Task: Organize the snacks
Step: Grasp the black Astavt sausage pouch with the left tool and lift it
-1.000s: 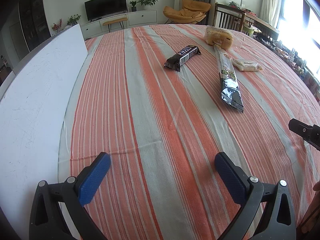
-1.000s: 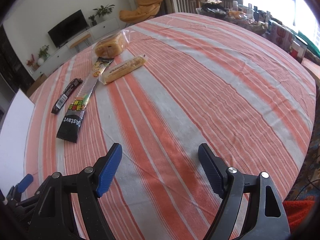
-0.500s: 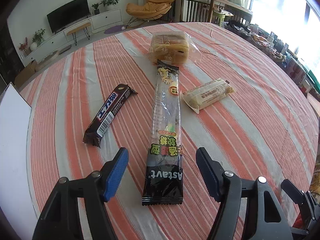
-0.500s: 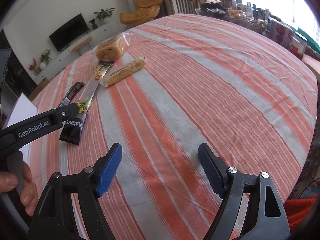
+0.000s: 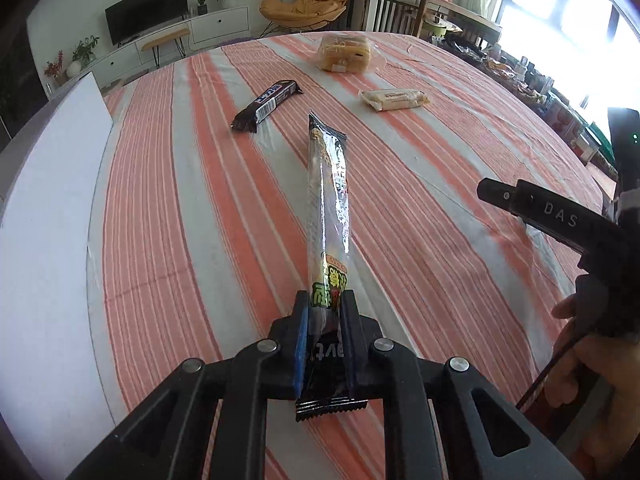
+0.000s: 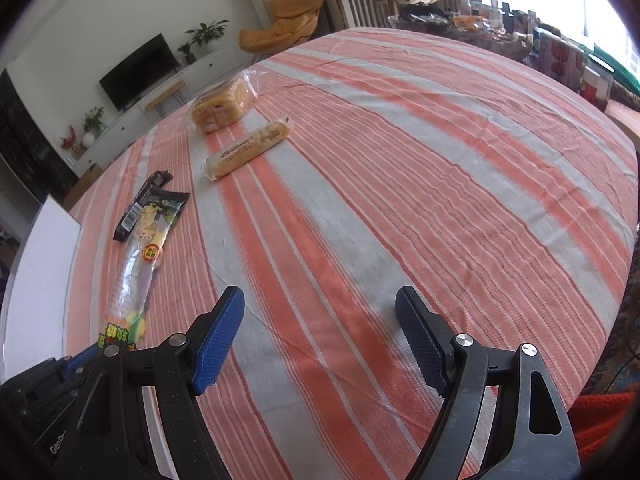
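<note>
- The left gripper (image 5: 325, 312) has just been closing, and its jaws now pinch the near end of a long black candy packet (image 5: 328, 208), which stretches away over the striped tablecloth (image 5: 440, 184).
- The right gripper (image 6: 320, 340) hovers with jaws wide and nothing between them.
- A dark chocolate bar (image 5: 266, 106), a pale wrapped bar (image 5: 394, 99) and bagged bread (image 5: 346, 54) lie toward the far edge.
- Step in hand: picking up the packet.
- Next, it likely needs carrying to a grouping spot, perhaps the white board (image 5: 44, 220) at the left edge.
</note>
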Tool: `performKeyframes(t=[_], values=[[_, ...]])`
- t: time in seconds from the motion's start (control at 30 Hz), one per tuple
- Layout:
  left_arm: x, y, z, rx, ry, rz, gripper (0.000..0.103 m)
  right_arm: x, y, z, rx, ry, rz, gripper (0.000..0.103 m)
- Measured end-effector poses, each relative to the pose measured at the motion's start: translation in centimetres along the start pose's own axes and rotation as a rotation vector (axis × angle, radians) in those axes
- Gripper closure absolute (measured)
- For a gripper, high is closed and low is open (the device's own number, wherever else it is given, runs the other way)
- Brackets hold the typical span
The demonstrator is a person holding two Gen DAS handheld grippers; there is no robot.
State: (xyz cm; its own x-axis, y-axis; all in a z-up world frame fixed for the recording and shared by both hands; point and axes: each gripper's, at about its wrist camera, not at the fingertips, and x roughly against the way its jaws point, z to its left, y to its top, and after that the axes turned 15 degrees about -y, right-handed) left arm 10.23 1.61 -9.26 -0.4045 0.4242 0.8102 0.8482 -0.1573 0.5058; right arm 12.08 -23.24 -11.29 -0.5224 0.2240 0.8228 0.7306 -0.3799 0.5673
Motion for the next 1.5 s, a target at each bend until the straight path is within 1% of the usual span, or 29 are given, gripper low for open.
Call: performKeyframes(t=[0.03, 0.07, 0.1, 0.13, 0.17, 0.2, 0.33, 0.37, 0.43, 0.47, 0.5, 0.53, 0.57, 0.6, 0.63, 0.73, 0.77, 0.8, 0.83, 0.9, 1.0, 1.03, 1.17, 1.33, 1.5], values=[[0.9, -1.0, 0.1, 0.010, -0.002, -0.010, 0.068, 0.0, 0.0, 0.0, -0.003, -0.001, 0.000, 0.022], [1.6, -1.6, 0.2, 0.018, -0.006, -0.022, 0.036, 0.0, 0.0, 0.1, -0.003, -0.004, 0.000, 0.022], [2.1, -1.9, 0.3, 0.023, -0.001, -0.041, 0.008, 0.0, 0.0, 0.2, 0.000, -0.010, -0.001, 0.021], [2.4, -1.8, 0.3, 0.014, 0.004, -0.072, 0.004, 0.0, 0.0, 0.3, 0.006, -0.018, -0.002, 0.021], [2.5, -1.5, 0.2, -0.004, 0.015, -0.093, 0.004, 0.0, 0.0, 0.5, 0.013, -0.027, -0.003, 0.021], [2.2, -1.0, 0.2, -0.019, 0.032, -0.087, 0.004, 0.0, -0.1, 0.7, 0.021, -0.035, -0.004, 0.021], [-1.1, 0.3, -0.1, -0.044, 0.065, -0.022, 0.004, 0.0, -0.1, 0.7, 0.031, -0.030, -0.003, 0.021], [-1.8, 0.4, -0.2, -0.053, 0.084, -0.014, 0.006, 0.0, -0.1, 0.5, 0.025, -0.023, -0.002, 0.022], [-2.8, 0.3, -0.2, -0.062, 0.141, -0.020, 0.018, 0.0, -0.1, 0.2, 0.013, -0.013, 0.000, 0.023], [-2.7, 0.3, 0.2, -0.048, 0.134, -0.041, 0.024, 0.0, -0.1, 0.1, 0.009, -0.008, 0.001, 0.023], [-2.5, 0.3, 0.8, -0.013, 0.134, -0.058, 0.035, 0.1, -0.1, 0.0, 0.005, -0.005, 0.002, 0.023], [-2.3, 0.5, 1.6, 0.022, 0.116, -0.072, 0.040, 0.1, -0.1, 0.0, 0.004, -0.003, 0.002, 0.023], [-2.1, 0.7, 2.3, 0.050, 0.116, -0.084, 0.050, 0.0, -0.1, 0.0, 0.003, -0.004, 0.002, 0.023], [-1.9, 1.0, 3.1, 0.074, 0.136, -0.091, 0.058, 0.0, -0.1, 0.2, 0.005, -0.008, 0.002, 0.022], [-1.7, 1.2, 3.9, 0.091, 0.153, -0.099, 0.060, 0.0, -0.1, 0.3, 0.008, -0.014, 0.000, 0.022], [-1.5, 1.7, 5.8, 0.131, 0.176, -0.117, 0.059, 0.0, -0.1, 0.7, 0.024, -0.031, -0.002, 0.021], [-1.4, 1.8, 6.1, 0.130, 0.186, -0.119, 0.054, 0.0, -0.2, 0.7, 0.028, -0.035, -0.002, 0.021], [-1.5, 1.7, 6.3, 0.129, 0.194, -0.122, 0.046, 0.0, -0.2, 0.8, 0.030, -0.036, -0.003, 0.021], [-1.5, 1.6, 6.5, 0.130, 0.205, -0.129, 0.041, 0.0, -0.2, 0.7, 0.030, -0.034, -0.002, 0.021], [-1.5, 1.3, 6.8, 0.140, 0.221, -0.151, 0.027, 0.0, -0.2, 0.6, 0.023, -0.025, -0.001, 0.021], [-1.5, 0.9, 7.4, 0.162, 0.212, -0.170, 0.019, 0.0, -0.2, 0.5, 0.021, -0.025, -0.001, 0.021], [-1.5, 1.0, 7.4, 0.158, 0.210, -0.166, 0.018, 0.0, -0.2, 0.5, 0.026, -0.029, -0.002, 0.021], [-1.9, 1.1, 7.1, 0.139, 0.191, -0.144, 0.006, -0.1, -0.2, 0.9, 0.048, -0.051, -0.005, 0.021], [-2.2, 1.2, 7.0, 0.147, 0.194, -0.133, 0.000, -0.1, -0.3, 1.1, 0.058, -0.055, -0.005, 0.020], [-2.2, 1.2, 7.0, 0.149, 0.197, -0.134, 0.000, -0.1, -0.3, 1.3, 0.064, -0.060, -0.006, 0.020]])
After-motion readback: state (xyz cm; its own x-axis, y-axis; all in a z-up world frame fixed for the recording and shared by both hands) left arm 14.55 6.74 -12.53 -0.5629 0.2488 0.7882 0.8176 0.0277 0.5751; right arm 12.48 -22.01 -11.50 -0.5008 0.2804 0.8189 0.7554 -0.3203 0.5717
